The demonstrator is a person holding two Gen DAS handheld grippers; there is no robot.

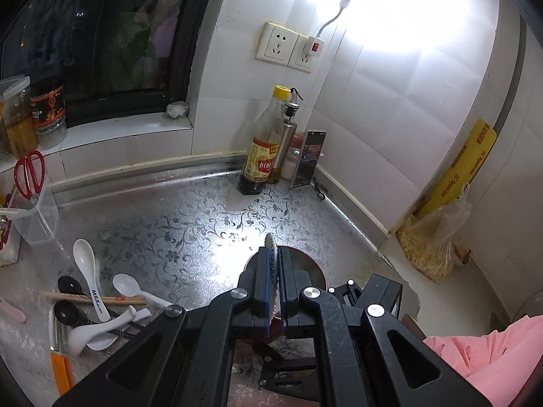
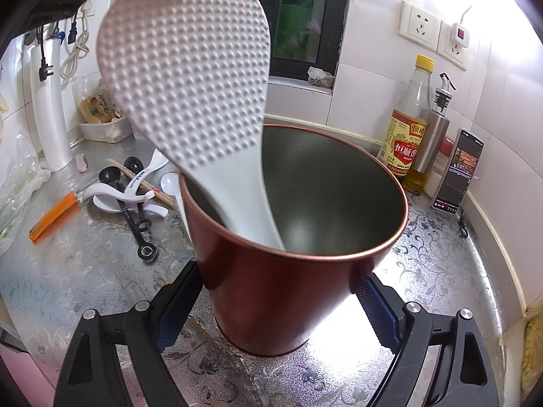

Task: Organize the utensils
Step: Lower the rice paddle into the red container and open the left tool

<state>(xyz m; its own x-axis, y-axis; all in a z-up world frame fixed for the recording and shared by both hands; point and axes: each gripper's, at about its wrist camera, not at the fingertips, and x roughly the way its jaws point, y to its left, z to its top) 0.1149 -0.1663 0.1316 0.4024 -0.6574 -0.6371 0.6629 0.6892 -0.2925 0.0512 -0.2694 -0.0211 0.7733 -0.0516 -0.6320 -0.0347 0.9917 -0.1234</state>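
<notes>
My left gripper (image 1: pixel 275 264) is shut on a white dimpled rice paddle (image 1: pixel 271 242), seen edge-on between its pads. In the right wrist view the paddle (image 2: pixel 190 78) stands handle-down inside a red metal cup (image 2: pixel 288 271), with its scoop end held from above. My right gripper (image 2: pixel 275 291) is shut on the red cup, one finger on each side, holding it upright on the counter. The cup also shows below the left gripper (image 1: pixel 309 264). A pile of utensils lies at the left: white spoons (image 1: pixel 86 264), black spoons (image 1: pixel 66 312), chopsticks (image 1: pixel 91 298) and an orange-handled knife (image 1: pixel 61 369).
A vinegar bottle (image 1: pixel 261 149), an oil dispenser (image 1: pixel 286 135) and a phone (image 1: pixel 309 159) stand in the back corner. A clear container with red scissors (image 1: pixel 30 183) sits at the left. A bag of noodles (image 1: pixel 434 237) leans at the right. The counter (image 1: pixel 176 224) is patterned steel.
</notes>
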